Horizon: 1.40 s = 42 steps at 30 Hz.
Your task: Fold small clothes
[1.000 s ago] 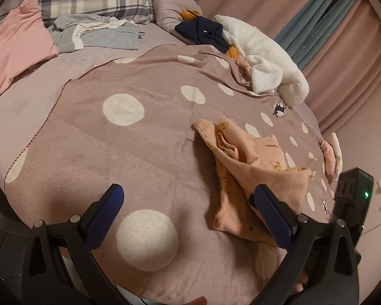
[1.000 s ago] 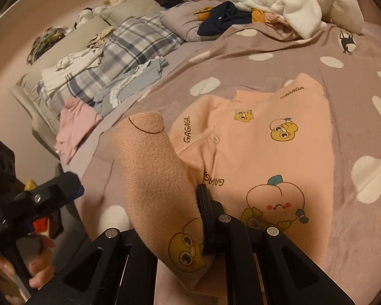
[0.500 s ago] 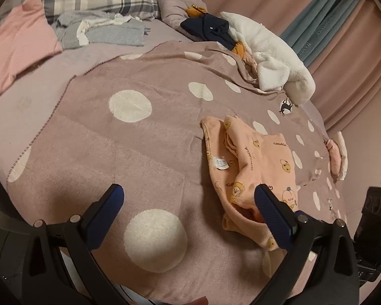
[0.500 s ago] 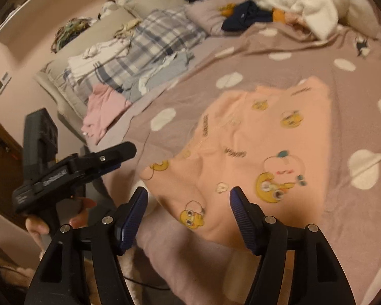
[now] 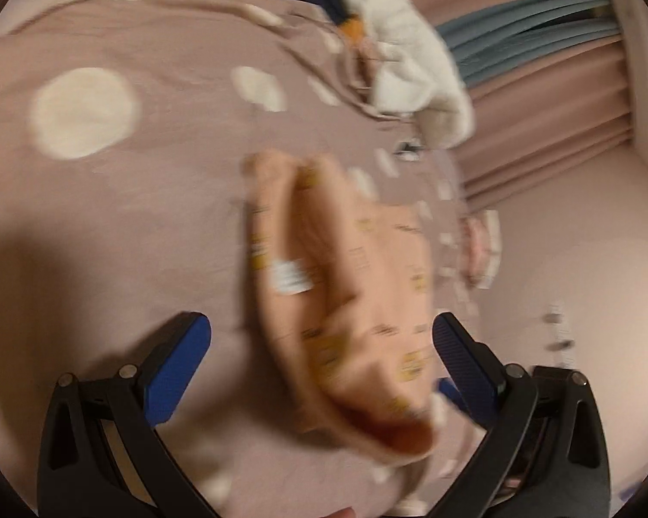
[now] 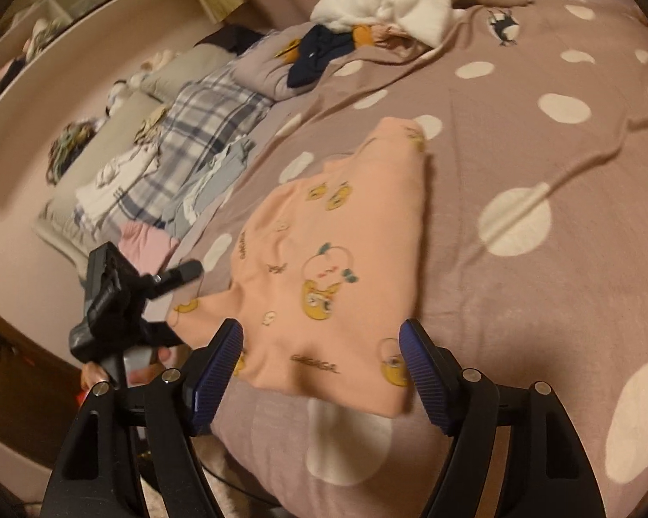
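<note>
A small peach garment (image 6: 324, 259) with yellow cartoon prints lies folded on the mauve polka-dot blanket (image 6: 540, 172) near the bed's front edge. My right gripper (image 6: 324, 367) is open and empty, just in front of the garment's near hem. The left wrist view is blurred; the peach garment (image 5: 345, 302) lies between and ahead of my open left gripper (image 5: 319, 362), its white label facing up. The left gripper also shows at the left of the right wrist view (image 6: 151, 280), beside the garment's left corner.
A pile of white, navy and orange clothes (image 6: 389, 4) lies at the far end of the bed. A plaid pillow (image 6: 203, 129), grey clothes (image 6: 216, 177) and a pink garment (image 6: 147, 246) lie along the left. Curtains (image 5: 540, 99) hang behind.
My right gripper let go of the garment's fold and opened, then drew back. The garment now lies flat. My left gripper has moved closer to the garment.
</note>
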Each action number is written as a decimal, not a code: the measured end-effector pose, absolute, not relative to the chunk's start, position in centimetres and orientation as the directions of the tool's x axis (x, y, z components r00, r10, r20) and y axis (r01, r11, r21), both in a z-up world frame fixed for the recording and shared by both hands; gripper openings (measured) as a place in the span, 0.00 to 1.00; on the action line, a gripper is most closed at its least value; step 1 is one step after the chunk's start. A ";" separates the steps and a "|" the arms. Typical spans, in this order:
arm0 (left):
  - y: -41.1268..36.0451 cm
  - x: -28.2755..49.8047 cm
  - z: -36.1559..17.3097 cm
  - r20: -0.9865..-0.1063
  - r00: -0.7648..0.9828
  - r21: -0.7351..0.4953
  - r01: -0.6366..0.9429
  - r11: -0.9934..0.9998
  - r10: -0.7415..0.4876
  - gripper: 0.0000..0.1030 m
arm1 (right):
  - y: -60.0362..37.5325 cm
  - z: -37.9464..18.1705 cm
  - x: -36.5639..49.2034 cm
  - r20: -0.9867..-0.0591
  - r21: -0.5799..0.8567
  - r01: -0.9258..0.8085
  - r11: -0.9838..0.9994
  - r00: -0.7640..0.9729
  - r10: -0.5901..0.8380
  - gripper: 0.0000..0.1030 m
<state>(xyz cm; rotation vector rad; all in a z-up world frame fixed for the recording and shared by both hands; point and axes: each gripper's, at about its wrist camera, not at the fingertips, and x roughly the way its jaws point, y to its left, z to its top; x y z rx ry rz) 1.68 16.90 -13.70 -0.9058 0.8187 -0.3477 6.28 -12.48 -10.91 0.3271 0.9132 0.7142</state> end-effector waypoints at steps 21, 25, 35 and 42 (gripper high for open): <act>14.0 7.9 -12.4 -0.685 0.562 -0.648 -0.179 0.740 -0.464 0.19 | -19.2 -12.4 7.5 -0.553 0.633 -0.306 0.711 0.463 0.692 0.73; 12.3 8.0 -9.7 -0.720 0.564 -0.572 -0.154 0.806 -0.403 0.14 | -20.8 -12.9 7.6 -0.527 0.675 -0.273 0.686 0.472 0.707 0.73; 5.1 10.7 -4.3 -0.672 0.568 -0.582 -0.008 0.813 -0.475 0.11 | -25.2 -12.8 6.9 -0.453 0.737 -0.251 0.627 0.506 0.735 0.73; 2.2 11.2 -4.2 -0.701 0.548 -0.547 -0.004 0.837 -0.456 0.11 | -29.7 -13.7 6.3 -0.449 0.754 -0.189 0.629 0.550 0.704 0.73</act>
